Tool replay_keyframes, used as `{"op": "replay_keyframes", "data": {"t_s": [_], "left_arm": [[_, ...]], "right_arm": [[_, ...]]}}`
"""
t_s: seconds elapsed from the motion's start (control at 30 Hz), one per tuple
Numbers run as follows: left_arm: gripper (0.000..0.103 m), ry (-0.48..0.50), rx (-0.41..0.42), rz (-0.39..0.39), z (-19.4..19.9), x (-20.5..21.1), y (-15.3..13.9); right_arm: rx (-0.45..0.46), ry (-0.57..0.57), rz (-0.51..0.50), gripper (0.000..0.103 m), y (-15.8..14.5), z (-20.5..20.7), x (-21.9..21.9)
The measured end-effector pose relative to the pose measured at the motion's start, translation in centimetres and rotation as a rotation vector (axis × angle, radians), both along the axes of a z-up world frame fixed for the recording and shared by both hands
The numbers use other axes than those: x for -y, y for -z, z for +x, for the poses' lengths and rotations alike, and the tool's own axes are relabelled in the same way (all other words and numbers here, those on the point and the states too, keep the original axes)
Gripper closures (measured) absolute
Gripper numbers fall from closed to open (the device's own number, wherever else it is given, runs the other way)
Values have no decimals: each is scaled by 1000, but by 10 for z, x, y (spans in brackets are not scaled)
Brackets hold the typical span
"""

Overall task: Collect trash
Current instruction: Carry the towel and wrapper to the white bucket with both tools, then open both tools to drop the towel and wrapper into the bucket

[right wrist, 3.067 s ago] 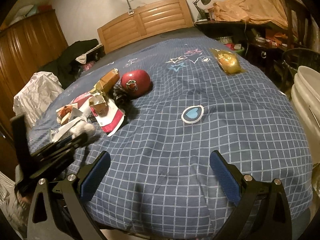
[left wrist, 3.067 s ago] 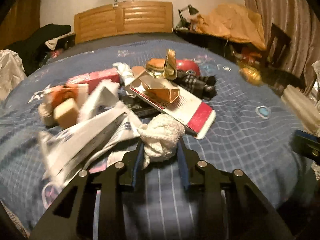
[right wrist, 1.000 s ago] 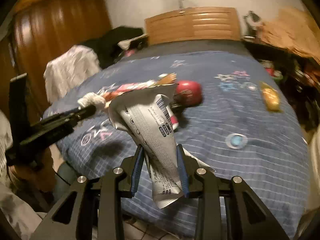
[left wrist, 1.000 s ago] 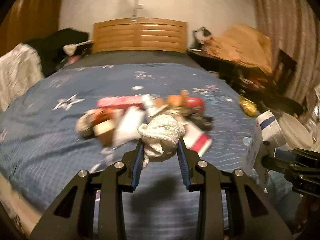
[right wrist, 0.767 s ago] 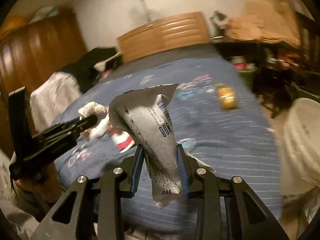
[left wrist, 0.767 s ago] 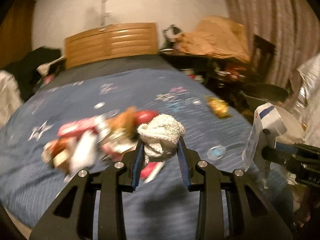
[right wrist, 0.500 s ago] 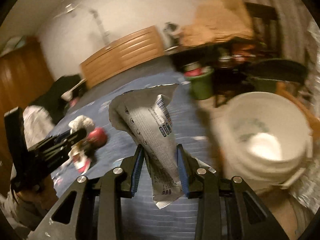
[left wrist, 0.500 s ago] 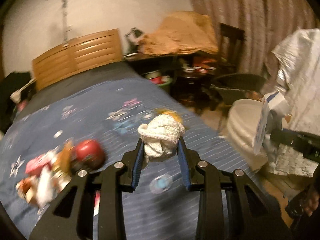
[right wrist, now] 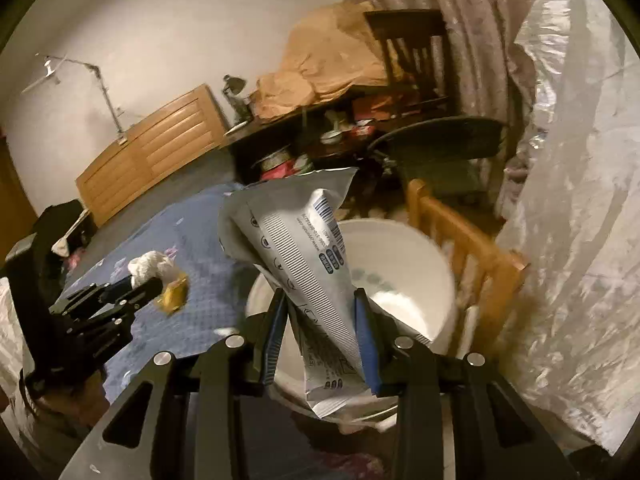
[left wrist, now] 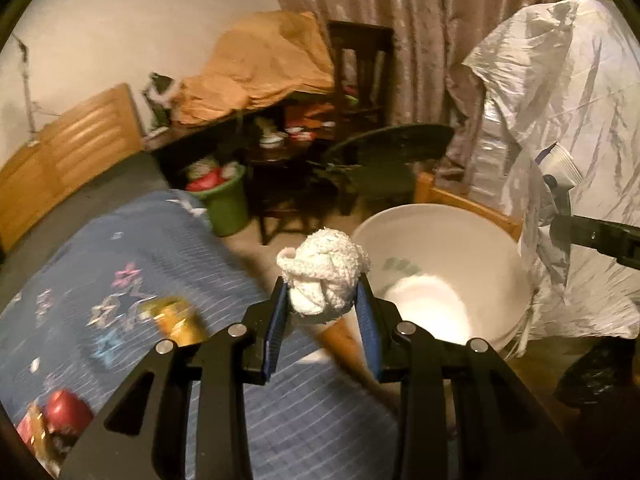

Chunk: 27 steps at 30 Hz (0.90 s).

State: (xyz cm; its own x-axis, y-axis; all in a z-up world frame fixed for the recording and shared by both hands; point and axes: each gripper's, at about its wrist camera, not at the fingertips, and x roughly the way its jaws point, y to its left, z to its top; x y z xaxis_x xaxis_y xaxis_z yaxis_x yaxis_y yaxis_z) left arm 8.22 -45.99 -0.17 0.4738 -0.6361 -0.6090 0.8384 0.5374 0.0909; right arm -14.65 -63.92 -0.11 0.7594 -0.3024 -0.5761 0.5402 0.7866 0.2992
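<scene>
Your left gripper is clamped on a white cloth wad, w/ the white bucket at 2 o'clock. Your right gripper pinches a crumpled printed pouch directly over the bucket's mouth, bedspread at 9 o'clock.

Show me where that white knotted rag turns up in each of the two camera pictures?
Left wrist view: the white rag sits at centre, clamped in the left gripper.
Right wrist view: it is small at the left, at the left gripper's tip.
Shared landmark: the white bucket beside the bed.
</scene>
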Motion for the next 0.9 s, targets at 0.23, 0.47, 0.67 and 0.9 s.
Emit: {"op": "replay_keyframes", "data": {"t_s": [0.23,0.47,0.67,0.9], "left_arm": [[71,116,-65,20,-7,69,4],[71,193,-75,71,-21,115,25],[23,150,-74,100,-12,135,37],[23,52,-84,66,16,111,31]], "right_arm": [[-2,29,26,68,6,5,48],[-13,39,43,67,16,11,65],[-13,26,75,60,29,20,74],[28,71,15,32,30,21,80]]}}
